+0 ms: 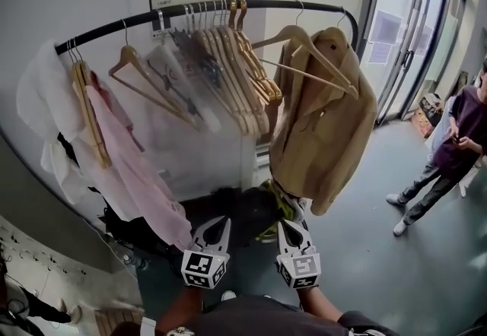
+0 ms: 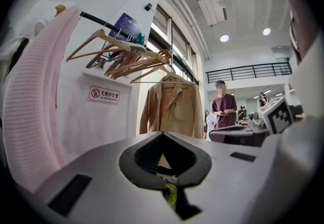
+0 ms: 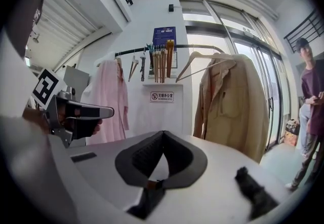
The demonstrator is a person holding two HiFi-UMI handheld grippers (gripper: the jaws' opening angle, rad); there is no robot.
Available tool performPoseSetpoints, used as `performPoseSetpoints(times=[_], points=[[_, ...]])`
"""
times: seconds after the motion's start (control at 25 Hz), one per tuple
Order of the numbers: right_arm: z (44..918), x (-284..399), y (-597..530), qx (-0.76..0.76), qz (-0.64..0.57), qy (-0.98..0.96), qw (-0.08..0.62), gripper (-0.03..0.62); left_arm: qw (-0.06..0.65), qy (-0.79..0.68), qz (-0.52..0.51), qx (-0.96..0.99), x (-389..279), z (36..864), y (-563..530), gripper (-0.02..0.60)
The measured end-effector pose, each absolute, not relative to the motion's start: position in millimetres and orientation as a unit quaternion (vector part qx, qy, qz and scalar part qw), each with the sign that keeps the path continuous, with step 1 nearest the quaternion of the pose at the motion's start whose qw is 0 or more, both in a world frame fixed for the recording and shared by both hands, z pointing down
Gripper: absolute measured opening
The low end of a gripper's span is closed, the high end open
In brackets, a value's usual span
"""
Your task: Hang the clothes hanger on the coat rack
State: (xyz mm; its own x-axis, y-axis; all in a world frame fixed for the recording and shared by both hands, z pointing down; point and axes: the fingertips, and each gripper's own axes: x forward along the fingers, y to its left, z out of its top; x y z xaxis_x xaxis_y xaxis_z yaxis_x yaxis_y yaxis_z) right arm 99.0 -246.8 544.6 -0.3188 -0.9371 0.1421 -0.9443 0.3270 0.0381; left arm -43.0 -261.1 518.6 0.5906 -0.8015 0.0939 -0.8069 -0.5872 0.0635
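Note:
The coat rack's black curved rail [image 1: 266, 4] runs across the top of the head view. On it hang a tight bunch of bare wooden hangers [image 1: 228, 45], one more bare wooden hanger [image 1: 304, 44] and a tan jacket [image 1: 327, 122]. My left gripper [image 1: 221, 224] and right gripper [image 1: 289, 226] are side by side low in front of the rack, well below the rail. Both point at the rack, jaws shut with nothing between them. In the left gripper view the left gripper [image 2: 162, 134] faces the jacket [image 2: 169, 106]. The right gripper [image 3: 163, 133] faces the rail [image 3: 152, 48].
A pink garment [image 1: 129, 167] and a white one [image 1: 38, 91] hang at the rail's left end. Dark items lie on the floor under the rack [image 1: 243, 209]. A person [image 1: 456, 144] stands at the right near glass doors [image 1: 411, 30]. A white wall lies behind the rack.

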Motion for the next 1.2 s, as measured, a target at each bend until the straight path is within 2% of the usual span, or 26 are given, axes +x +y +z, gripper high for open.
performPoseSetpoints(times=[1.2], points=[[525.6,104.0,-244.1,0.59,0.012,-0.806,0.044,0.014,0.041,-0.454,0.044,0.889,-37.0,522.1,-245.9,0.002]])
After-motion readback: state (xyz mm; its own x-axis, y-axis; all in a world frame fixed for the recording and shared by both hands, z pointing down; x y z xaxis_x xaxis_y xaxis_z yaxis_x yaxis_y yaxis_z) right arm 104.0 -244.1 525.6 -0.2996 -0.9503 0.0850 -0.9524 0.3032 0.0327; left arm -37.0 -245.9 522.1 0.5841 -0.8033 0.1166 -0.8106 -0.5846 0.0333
